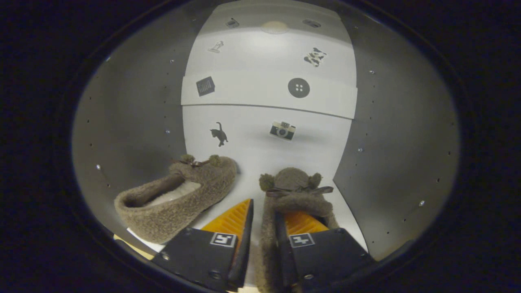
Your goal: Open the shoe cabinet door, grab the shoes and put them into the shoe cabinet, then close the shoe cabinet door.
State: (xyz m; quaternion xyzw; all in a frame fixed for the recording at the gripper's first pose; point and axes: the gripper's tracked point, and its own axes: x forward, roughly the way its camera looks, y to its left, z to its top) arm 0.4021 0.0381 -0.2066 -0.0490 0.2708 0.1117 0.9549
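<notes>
I am looking into the shoe cabinet (134, 122), which has grey side walls and a white back. Two fuzzy brown slippers with small bows are inside it. The left slipper (183, 199) lies on the white floor, angled toward the left wall, just ahead of my left finger. My gripper (266, 211) is shut on the right slipper (295, 183). One finger is outside its left side wall, the other is inside its opening. This slipper's toe points at the back wall. I cannot tell whether its sole touches the floor.
The white back panel (252, 138) carries small stickers and has a horizontal ledge (268, 106) halfway up. The grey right wall (399, 142) stands close beside the held slipper. A strip of white floor (248, 171) runs between the two slippers.
</notes>
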